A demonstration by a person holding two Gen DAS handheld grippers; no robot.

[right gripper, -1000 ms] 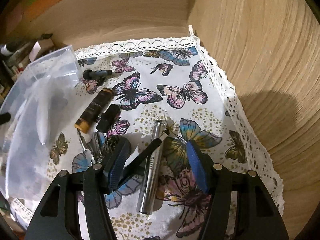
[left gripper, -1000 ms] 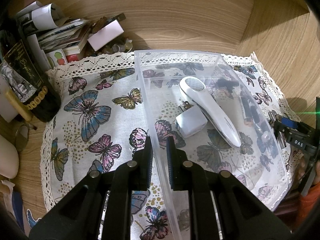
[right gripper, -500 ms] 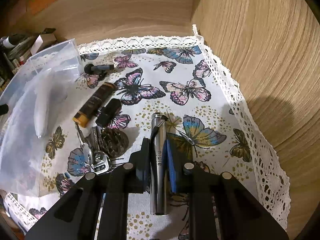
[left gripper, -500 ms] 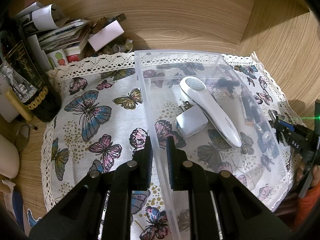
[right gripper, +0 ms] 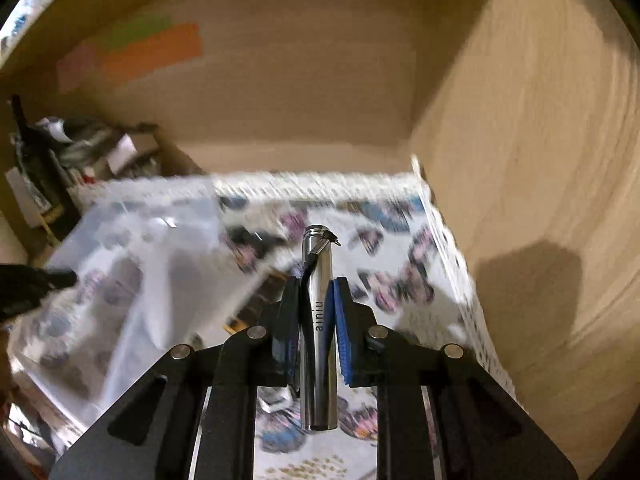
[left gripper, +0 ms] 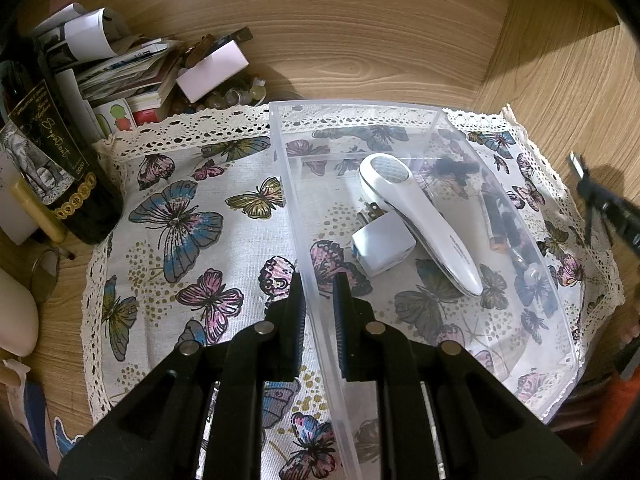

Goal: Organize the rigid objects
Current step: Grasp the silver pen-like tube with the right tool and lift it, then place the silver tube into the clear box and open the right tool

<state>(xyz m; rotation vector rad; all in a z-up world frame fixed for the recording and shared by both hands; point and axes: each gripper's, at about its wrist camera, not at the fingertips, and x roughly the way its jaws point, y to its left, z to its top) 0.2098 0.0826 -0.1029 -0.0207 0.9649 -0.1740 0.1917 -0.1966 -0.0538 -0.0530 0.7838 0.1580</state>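
A clear plastic bin stands on the butterfly cloth. Inside lie a white handheld device and a white plug adapter. My left gripper is shut on the bin's near left wall. My right gripper is shut on a silver metal cylinder with a black cord, lifted above the cloth. The bin shows blurred at left in the right wrist view. The right gripper's edge appears at far right in the left wrist view.
A dark wine bottle, stacked papers and small boxes crowd the back left corner. Dark small items lie seen through the bin's right wall. Wooden walls close the back and right.
My right gripper closed on the silver cylinder and lifted it off the cloth, tilting upward. The left gripper stayed shut on the bin wall.
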